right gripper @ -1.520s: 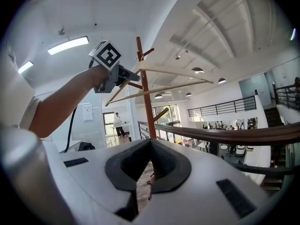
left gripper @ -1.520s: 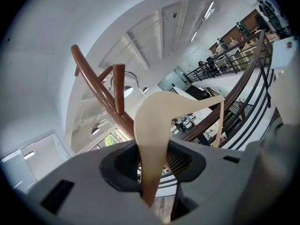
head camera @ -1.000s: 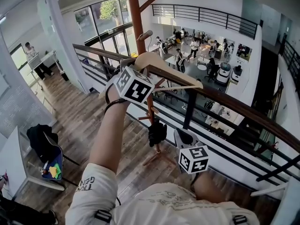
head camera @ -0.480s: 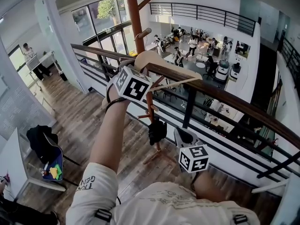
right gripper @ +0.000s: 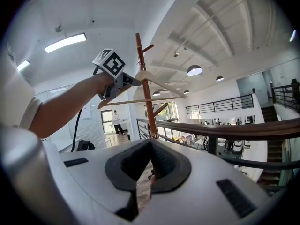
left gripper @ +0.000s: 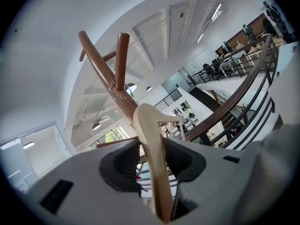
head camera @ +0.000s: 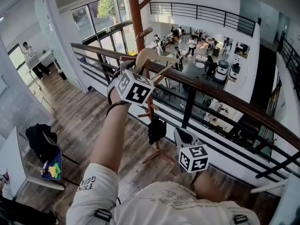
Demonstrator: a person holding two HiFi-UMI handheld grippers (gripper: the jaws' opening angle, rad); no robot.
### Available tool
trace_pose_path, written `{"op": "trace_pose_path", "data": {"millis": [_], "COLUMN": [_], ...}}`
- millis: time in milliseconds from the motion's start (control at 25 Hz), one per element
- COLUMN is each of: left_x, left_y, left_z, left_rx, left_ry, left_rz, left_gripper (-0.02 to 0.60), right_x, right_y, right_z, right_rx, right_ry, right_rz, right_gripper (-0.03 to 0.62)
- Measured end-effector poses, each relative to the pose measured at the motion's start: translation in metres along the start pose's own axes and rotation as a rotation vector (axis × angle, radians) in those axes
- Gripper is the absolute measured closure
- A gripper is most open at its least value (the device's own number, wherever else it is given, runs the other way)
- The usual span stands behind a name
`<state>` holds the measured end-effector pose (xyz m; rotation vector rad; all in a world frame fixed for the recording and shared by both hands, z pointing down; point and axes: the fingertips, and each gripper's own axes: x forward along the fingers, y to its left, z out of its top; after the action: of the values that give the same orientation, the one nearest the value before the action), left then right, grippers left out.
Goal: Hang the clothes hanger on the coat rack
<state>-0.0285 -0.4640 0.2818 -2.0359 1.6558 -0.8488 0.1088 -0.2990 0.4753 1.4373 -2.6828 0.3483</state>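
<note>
A pale wooden clothes hanger (head camera: 151,56) is held up high with my left gripper (head camera: 136,65) shut on its shoulder. In the left gripper view the hanger (left gripper: 152,144) runs edge-on between the jaws, and the brown coat rack pole (left gripper: 101,67) and a peg (left gripper: 122,55) stand just beyond it. The coat rack (head camera: 135,13) rises right behind the hanger, which lies close to a peg (head camera: 145,32). My right gripper (head camera: 182,136) hangs low by the person's chest. The right gripper (right gripper: 150,165) is shut with nothing in it and looks up at the hanger (right gripper: 157,83).
A railing with a brown handrail (head camera: 211,95) crosses just behind the rack, with an open hall and several people far below. A black bag (head camera: 157,130) hangs low on the rack. At the left stands a chair with dark cloth (head camera: 42,144).
The left gripper has swung the hanger round, so it now shows more end-on and closer to the rack's pole and peg. The right gripper has stayed put.
</note>
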Motion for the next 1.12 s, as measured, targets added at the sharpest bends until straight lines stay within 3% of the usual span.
{"op": "trace_pose_path", "data": {"millis": [200, 560, 840, 920, 1120], "left_x": [-0.015, -0.048, -0.096, -0.098, -0.104], "left_y": [0.005, 0.012, 0.04, 0.044, 0.021], "left_z": [-0.004, 0.023, -0.018, -0.036, -0.039], "left_rx": [-0.023, -0.156, -0.299, -0.32, -0.409], "left_ry": [-0.07, -0.252, -0.346, -0.347, -0.326], "left_rz": [0.012, -0.006, -0.032, -0.015, -0.012], "left_gripper": [0.425, 0.425, 0.428, 0.518, 0.575], "right_x": [0.003, 0.009, 0.041, 0.049, 0.039], "right_y": [0.012, 0.015, 0.06, 0.064, 0.045], "right_z": [-0.007, -0.007, -0.026, -0.029, -0.017], "right_rx": [-0.012, -0.024, -0.031, -0.03, -0.026], "right_ry": [-0.003, 0.02, 0.022, 0.016, -0.004], "right_rz": [0.002, 0.021, 0.037, 0.039, 0.053], "right_gripper": [0.594, 0.594, 0.594, 0.594, 0.594]}}
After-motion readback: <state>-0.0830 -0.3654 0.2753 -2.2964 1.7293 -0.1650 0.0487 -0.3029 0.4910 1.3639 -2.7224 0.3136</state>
